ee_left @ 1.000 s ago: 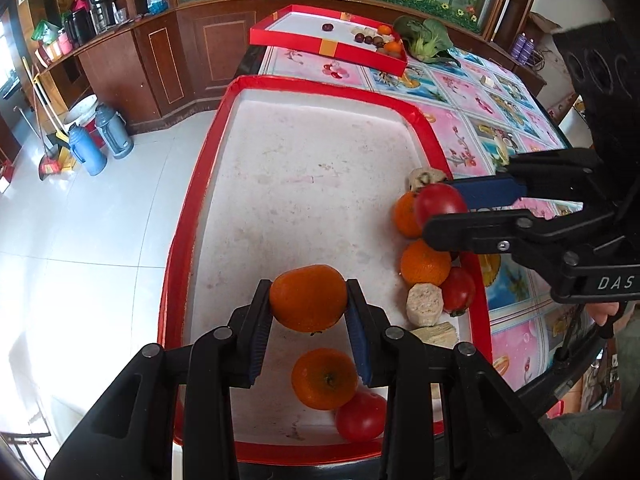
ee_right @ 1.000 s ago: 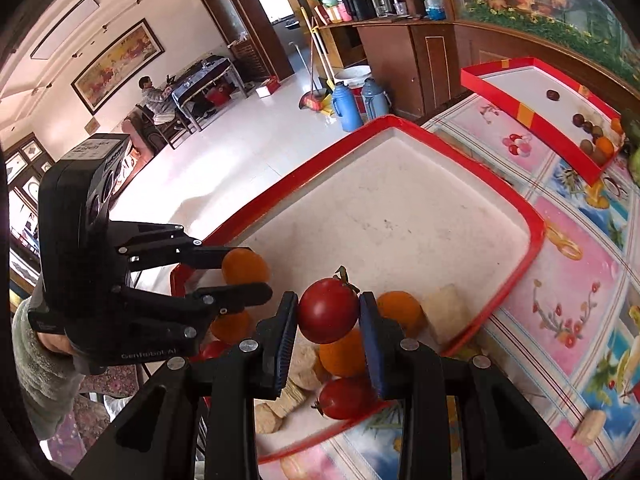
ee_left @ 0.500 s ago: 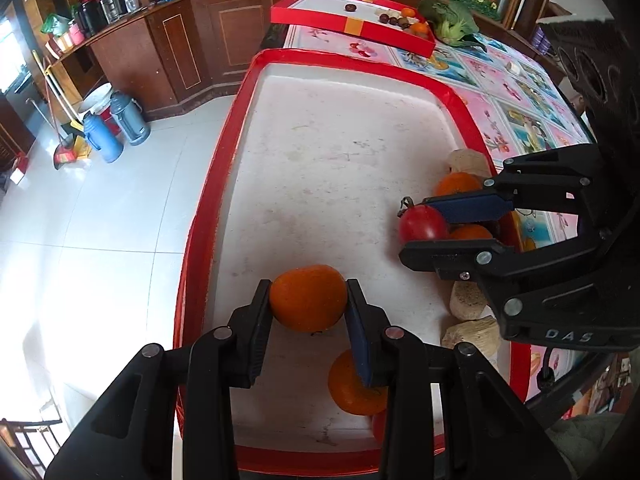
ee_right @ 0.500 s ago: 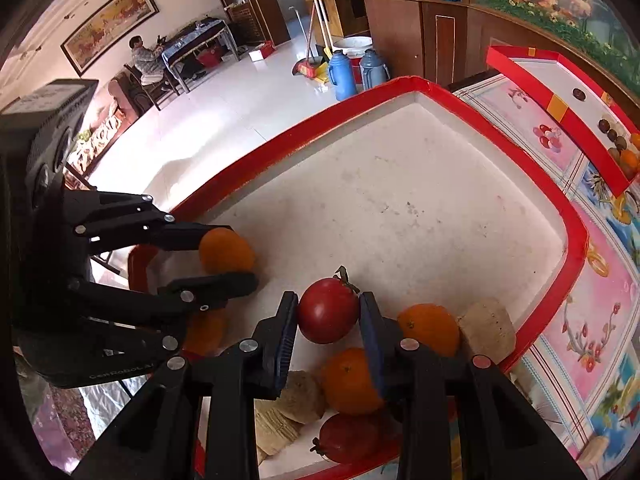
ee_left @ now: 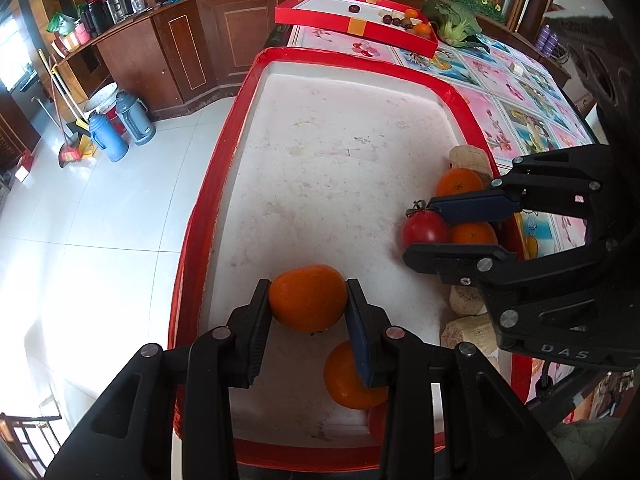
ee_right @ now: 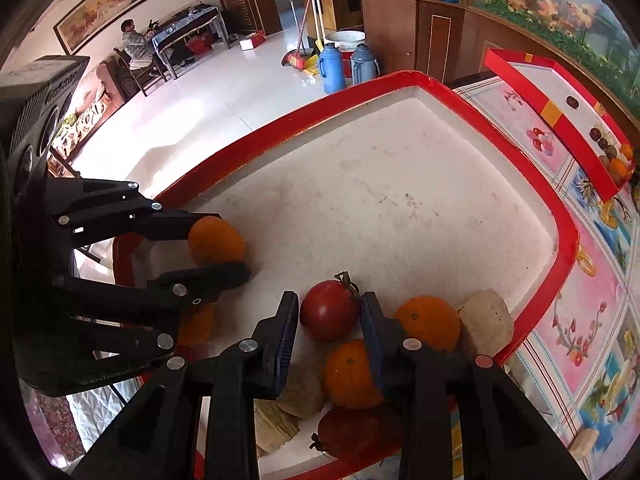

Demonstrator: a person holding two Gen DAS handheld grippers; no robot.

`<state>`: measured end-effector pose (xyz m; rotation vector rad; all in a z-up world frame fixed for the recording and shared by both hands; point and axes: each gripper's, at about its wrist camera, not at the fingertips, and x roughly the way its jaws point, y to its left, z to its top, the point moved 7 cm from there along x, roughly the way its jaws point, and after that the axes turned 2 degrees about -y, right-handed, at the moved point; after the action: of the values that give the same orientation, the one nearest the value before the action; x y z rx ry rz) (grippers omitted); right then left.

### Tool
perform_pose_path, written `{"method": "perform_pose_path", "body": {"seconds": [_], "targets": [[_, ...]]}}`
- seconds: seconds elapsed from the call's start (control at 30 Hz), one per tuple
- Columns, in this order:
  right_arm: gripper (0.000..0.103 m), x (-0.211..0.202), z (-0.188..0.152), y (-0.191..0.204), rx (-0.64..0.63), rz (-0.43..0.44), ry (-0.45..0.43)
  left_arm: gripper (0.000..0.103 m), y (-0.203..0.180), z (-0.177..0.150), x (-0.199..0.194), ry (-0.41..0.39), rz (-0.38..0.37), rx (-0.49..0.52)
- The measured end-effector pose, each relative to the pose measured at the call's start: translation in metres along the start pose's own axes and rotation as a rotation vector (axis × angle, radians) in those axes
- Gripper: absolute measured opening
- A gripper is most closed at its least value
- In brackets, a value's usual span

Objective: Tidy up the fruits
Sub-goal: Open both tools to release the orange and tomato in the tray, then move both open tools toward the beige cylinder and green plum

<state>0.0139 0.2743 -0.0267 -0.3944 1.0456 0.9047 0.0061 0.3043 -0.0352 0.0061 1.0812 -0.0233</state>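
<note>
1. While the right claw [ee_right: 330, 320] is spreading its blue-padded jaws around the round, glossy red tomato with the dried green stem [ee_right: 329, 311], a gap shows at the left pad; the fruit sits low over the white floor of the large red-rimmed rectangular tray [ee_right: 400, 196].
2. Risk: if the jaws finish parting before the tomato rests fully on the floor, it may roll into the two oranges [ee_right: 427, 322] and the pale cut root pieces [ee_right: 486, 322] just beside it, scattering that cluster.
3. Risk: the smooth skin gives little friction, so a tilted release could send it toward the tray's red rim.
4. The left claw [ee_left: 307, 300] is pinching a plump, matte orange mandarin [ee_left: 307, 298], both pads pressed on its sides, near the tray's near-left part.
5. Risk: another orange [ee_left: 352, 380] lies just behind that claw's right finger; lowering carelessly could knock it.
6. The tray sits on a floral-patterned tabletop [ee_left: 516, 120].
</note>
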Motion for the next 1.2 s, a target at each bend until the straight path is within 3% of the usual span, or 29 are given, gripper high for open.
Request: {"method": "perform_pose_path", "body": {"seconds": [0.2,0.23,0.27,0.33,0.53,0.63,1.2], "targets": [[0.036,-0.023,-0.003,0.001,0.009,-0.003,-0.039,0.034,0.002,-0.001,-0.004,0.01,0.02,-0.029],[0.037,-0.027,-0.004,0.0,0.014,-0.001,-0.047,0.039,0.002,-0.002,-0.004,0.009,0.027,-0.029],[0.037,-0.032,-0.005,0.0,0.02,0.001,-0.057,0.053,0.001,-0.002,-0.006,0.004,0.031,-0.029],[0.039,-0.04,-0.007,-0.001,0.028,0.001,-0.071,0.062,-0.002,0.0,-0.013,-0.02,0.037,-0.026],[0.041,-0.062,-0.022,-0.007,0.061,-0.02,-0.09,0.062,-0.011,0.005,-0.027,-0.052,0.079,0.007],[0.049,-0.07,-0.033,-0.013,0.085,-0.046,-0.08,0.062,-0.017,0.006,-0.032,-0.061,0.093,0.023],[0.052,-0.124,-0.097,-0.071,0.249,-0.151,-0.118,0.062,-0.058,0.014,-0.05,-0.097,0.099,0.084]]}}
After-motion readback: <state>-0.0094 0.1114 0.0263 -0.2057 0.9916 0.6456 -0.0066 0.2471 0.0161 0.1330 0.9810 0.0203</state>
